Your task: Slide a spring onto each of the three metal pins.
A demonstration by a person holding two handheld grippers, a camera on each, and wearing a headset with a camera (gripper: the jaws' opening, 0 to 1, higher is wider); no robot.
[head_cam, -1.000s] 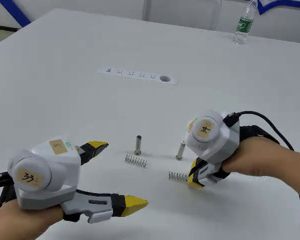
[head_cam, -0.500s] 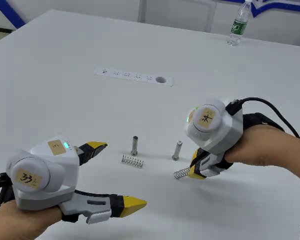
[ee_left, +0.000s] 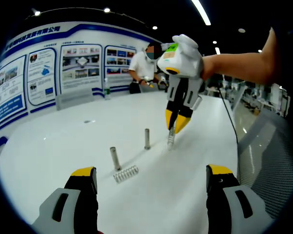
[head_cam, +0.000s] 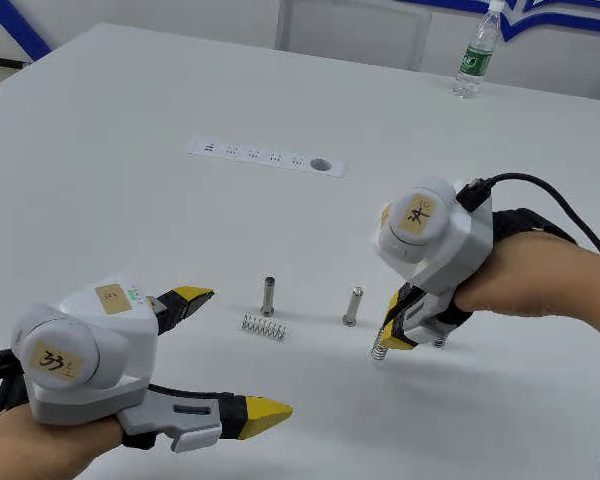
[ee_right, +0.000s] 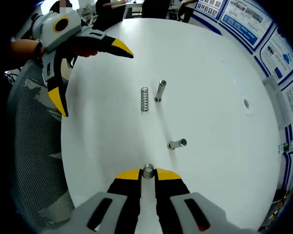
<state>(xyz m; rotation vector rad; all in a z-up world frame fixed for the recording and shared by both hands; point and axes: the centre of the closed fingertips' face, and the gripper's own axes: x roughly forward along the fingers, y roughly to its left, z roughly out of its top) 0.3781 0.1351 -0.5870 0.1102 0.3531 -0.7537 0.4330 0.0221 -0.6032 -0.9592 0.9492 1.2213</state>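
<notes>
Room first: the white table (head_cam: 100,150) had loads of bare top on every side of both grippers. Its far edge ran well beyond them w/ a water bottle (head_cam: 476,50) standing near it. A power strip (head_cam: 267,157) lay flat well ahead of the left gripper (head_cam: 235,352). In the right gripper view the table's edge curved past just behind the left gripper, w/ a mesh chair (ee_right: 29,161) beyond it. Nothing sat btwn the two grippers except the small parts.

The left gripper was held low over the near side of the table, jaws spread wide, nothing btwn them.

The right gripper (head_cam: 390,340) had its jaws pinched almost together on a spring (ee_right: 148,171). It was a small silver wire coil, seen end-on as a ring btwn the yellow tips in that gripper's own view. In the head view it hung down from the tips, a bit tilted. Couldn't tell if its lower end touched the top.

Two short metal pins stood upright. One pin (head_cam: 353,306) was just left of the right gripper's tips, apart from the held spring. The other pin (head_cam: 268,296) was further left, approx midway btwn the grippers. A second spring (head_cam: 263,327) lay on its side just beside that one, not on it.

A black cable (head_cam: 550,195) ran off the back of the right gripper.
</notes>
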